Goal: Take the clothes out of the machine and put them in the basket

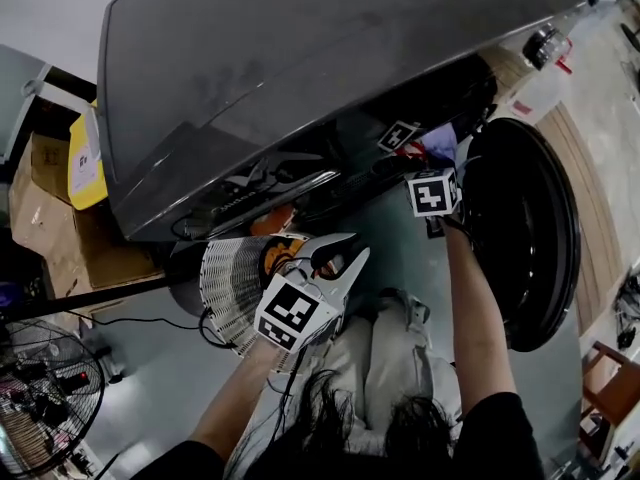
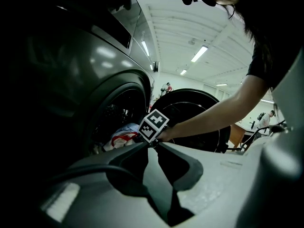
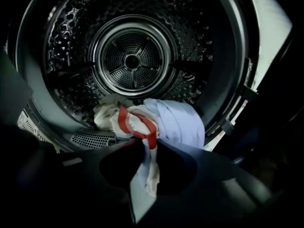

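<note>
The dark grey washing machine (image 1: pixel 300 58) stands with its round door (image 1: pixel 525 228) swung open. Inside the steel drum (image 3: pixel 130 58) lie a white garment with red trim (image 3: pixel 130 122) and a light blue garment (image 3: pixel 178 122). My right gripper (image 3: pixel 145 144) is at the drum's mouth, shut on the white and red garment, and a strip of cloth hangs down between its jaws. In the head view the right gripper (image 1: pixel 418 156) reaches into the opening beside the clothes (image 1: pixel 440 140). My left gripper (image 1: pixel 345 253) is shut and empty, above the white ribbed basket (image 1: pixel 230 288).
Something orange (image 1: pixel 275 258) lies in the basket. Cardboard boxes (image 1: pixel 45 218) and a floor fan (image 1: pixel 45 393) stand to the left of the machine. A wooden stool (image 1: pixel 610 383) is at the far right. My own legs in light trousers (image 1: pixel 390 358) are just below the basket.
</note>
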The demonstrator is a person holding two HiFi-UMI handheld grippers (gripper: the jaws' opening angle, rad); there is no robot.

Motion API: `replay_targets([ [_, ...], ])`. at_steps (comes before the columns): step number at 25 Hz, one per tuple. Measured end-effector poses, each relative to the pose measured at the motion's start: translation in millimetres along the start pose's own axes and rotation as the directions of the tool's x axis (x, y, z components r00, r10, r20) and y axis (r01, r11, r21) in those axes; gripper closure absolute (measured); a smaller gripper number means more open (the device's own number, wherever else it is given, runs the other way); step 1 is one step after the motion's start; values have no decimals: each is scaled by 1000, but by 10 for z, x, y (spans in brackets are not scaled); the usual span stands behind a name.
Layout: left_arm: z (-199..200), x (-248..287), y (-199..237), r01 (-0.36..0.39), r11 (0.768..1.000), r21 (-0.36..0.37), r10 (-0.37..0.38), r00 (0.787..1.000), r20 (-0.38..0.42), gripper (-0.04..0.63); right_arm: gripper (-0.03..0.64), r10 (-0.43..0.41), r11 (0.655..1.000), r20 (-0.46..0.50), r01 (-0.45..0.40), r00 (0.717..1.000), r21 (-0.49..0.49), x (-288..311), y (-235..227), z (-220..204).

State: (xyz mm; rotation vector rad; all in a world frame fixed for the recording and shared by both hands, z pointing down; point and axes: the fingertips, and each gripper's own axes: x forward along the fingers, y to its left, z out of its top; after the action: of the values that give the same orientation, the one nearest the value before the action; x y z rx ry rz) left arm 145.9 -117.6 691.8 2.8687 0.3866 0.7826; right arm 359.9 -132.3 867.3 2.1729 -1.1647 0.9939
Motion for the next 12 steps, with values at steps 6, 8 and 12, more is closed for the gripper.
replay_targets([
  [6, -13, -193, -47, -14, 1000, -8, 13, 1000, -22, 543, 557, 58, 997, 64, -61, 996, 49, -286, 96, 65],
  [8, 64, -271, -115, -13, 1000, -9, 13, 1000, -28, 543, 557, 75, 994, 79, -81, 994, 77, -487, 133, 97],
  [12, 295, -418, -302, 3, 1000, 22, -2, 999, -50, 543, 557, 95, 990, 92, -104, 991, 97, -929, 167, 170],
])
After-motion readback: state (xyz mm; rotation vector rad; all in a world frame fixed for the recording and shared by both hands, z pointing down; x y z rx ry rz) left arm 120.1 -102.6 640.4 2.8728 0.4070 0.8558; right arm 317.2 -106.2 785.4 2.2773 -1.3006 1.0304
